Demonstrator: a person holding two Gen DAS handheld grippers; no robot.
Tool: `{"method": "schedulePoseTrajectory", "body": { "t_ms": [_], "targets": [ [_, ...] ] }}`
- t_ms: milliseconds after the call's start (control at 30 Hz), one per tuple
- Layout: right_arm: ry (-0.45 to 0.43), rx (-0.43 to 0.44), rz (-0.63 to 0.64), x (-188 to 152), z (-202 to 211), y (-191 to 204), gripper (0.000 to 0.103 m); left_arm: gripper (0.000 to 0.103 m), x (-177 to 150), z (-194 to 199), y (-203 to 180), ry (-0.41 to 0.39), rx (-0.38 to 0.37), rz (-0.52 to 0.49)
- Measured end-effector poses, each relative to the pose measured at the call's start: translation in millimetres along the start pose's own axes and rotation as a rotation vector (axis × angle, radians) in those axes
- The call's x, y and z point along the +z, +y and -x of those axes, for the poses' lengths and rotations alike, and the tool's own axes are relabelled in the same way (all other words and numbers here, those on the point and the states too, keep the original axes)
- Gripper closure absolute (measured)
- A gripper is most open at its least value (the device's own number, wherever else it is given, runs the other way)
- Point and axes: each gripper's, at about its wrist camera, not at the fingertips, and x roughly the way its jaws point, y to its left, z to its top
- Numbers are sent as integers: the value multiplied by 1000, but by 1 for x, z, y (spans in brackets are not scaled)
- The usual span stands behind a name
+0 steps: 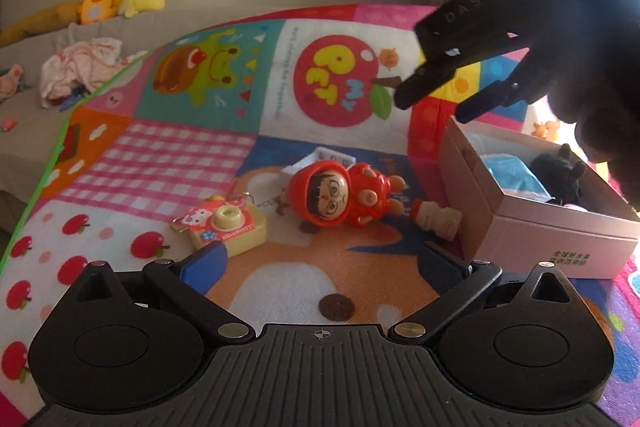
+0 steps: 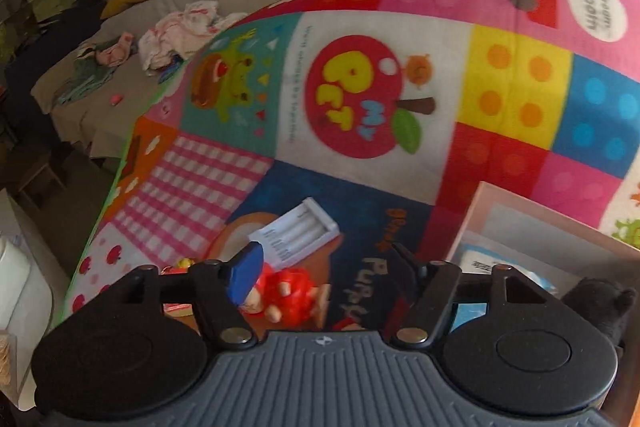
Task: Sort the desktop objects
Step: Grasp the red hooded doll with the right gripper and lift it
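the red hooded doll (image 1: 344, 193) lies on its back on the patchwork play mat (image 1: 168, 155), just ahead of your left gripper (image 1: 320, 259) and roughly centred between its fingers. its long axis runs across your line of approach, head toward the yellow toy camera (image 1: 226, 227), feet toward the pink box (image 1: 556, 227). your left gripper is spread wide with nothing between the fingers, and it looks the nearer tool; a straight push forward would probably straddle the doll lengthwise, so you may need to turn the wrist to close across the body.

your right gripper (image 1: 434, 103) hangs in the air past the doll, near the box's far corner, fingers apart and holding nothing. from its own camera the right gripper (image 2: 324, 267) has the doll (image 2: 286, 295) low between its fingers, with a white battery tray (image 2: 298, 237) beyond.

the box sits just beside the doll's feet, lid off. inside you can see something light blue (image 1: 510, 173) and a black plush (image 1: 562, 175); the rest is hidden.
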Motion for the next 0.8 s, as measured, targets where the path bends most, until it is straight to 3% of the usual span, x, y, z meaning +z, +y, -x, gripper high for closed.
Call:
{"method": "schedulePoseTrajectory", "body": {
  "t_ms": [133, 300, 433, 600, 800],
  "targets": [
    [80, 28, 165, -6, -35, 42, 32, 0, -8, 3, -1, 26, -37, -14],
    [133, -29, 377, -25, -68, 68, 25, 0, -11, 6, -3, 18, -77, -30],
    [127, -54, 439, -32, -68, 73, 26, 0, -12, 4, 0, 26, -94, -8],
    [52, -25, 382, -35, -26, 66, 26, 0, -12, 5, -1, 24, -104, -9],
    [-56, 30, 229, -64, 78, 27, 26, 0, -14, 8, -8, 13, -118, -56]
  ]
}}
